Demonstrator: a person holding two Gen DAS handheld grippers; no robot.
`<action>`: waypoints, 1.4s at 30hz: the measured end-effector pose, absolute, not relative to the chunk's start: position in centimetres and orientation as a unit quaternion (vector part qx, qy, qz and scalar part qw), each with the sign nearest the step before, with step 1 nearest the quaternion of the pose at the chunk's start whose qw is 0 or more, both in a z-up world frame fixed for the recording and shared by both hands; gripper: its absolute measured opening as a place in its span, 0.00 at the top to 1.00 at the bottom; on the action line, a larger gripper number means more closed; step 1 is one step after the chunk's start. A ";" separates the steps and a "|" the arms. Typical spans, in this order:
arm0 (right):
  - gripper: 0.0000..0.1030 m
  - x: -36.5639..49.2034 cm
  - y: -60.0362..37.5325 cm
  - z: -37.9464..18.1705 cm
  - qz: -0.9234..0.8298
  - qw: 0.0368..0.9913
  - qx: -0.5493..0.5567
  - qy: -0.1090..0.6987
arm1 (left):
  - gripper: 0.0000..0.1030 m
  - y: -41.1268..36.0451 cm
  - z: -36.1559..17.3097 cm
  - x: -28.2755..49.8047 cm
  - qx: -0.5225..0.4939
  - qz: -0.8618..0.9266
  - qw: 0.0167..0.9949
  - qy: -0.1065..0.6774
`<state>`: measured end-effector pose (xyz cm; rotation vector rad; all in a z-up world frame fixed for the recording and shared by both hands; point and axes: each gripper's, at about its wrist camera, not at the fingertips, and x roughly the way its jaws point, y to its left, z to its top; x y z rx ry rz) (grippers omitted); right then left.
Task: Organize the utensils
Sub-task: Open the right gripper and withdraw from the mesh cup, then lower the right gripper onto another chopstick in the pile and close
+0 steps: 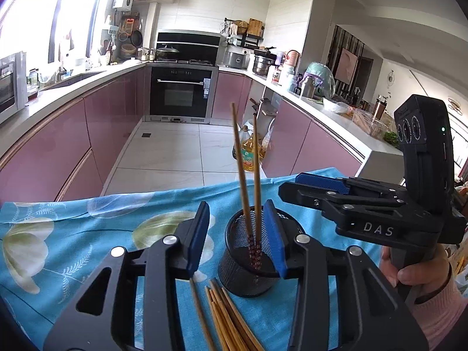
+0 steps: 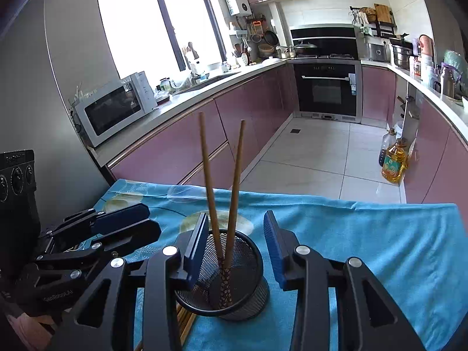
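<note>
Left wrist view: two chopsticks [image 1: 248,175] stood in mesh holder [image 1: 257,263]; loose chopsticks [image 1: 225,316] remained near; left gripper [image 1: 238,237] and right gripper [image 2: 235,245] part-open, empty.

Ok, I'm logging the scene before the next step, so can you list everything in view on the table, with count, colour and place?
mesh holder: one, black, standing on the cloth near its front edge
upright chopsticks: two, brown with patterned lower ends, standing tilted inside the mesh holder
loose chopsticks: a bundle, count unclear, brown, lying on the cloth in front of the holder
tablecloth: one, blue with pale flowers, covering the table
left tongs: black with blue pads, open, around the holder's near side, nothing gripped
right tongs: black with blue pads, open, nothing gripped
hand: one, pink sleeve, holding the right tongs' handle
</note>
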<state>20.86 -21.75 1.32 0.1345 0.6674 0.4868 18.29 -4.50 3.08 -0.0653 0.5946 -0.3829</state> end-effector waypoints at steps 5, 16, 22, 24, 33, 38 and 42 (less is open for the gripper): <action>0.54 17.6 -22.1 1.9 0.248 0.920 0.055 0.298 | 0.53 -2.6 2.5 15.6 -0.026 -0.164 0.946 0.277; 0.49 12.3 -19.8 -3.4 0.298 0.882 0.035 0.364 | 0.49 0.4 -2.9 9.9 -0.008 -0.144 0.935 0.325; 0.49 11.4 -18.2 -7.3 0.296 0.860 0.035 0.414 | 0.49 -0.1 -6.2 8.2 0.003 -0.149 0.921 0.359; 0.49 11.2 -17.6 -7.8 0.295 0.858 0.028 0.420 | 0.49 -0.3 -7.0 7.8 0.007 -0.150 0.918 0.368; 0.54 11.3 -15.5 -8.6 0.291 0.857 0.004 0.426 | 0.49 -0.8 -9.0 7.1 0.007 -0.153 0.907 0.392; 0.65 11.7 -14.5 -9.1 0.286 0.856 -0.009 0.431 | 0.49 -0.4 -9.5 7.1 0.001 -0.149 0.904 0.400; 0.71 11.8 -14.1 -9.5 0.294 0.851 -0.012 0.435 | 0.49 -0.2 -9.9 7.2 -0.008 -0.152 0.900 0.407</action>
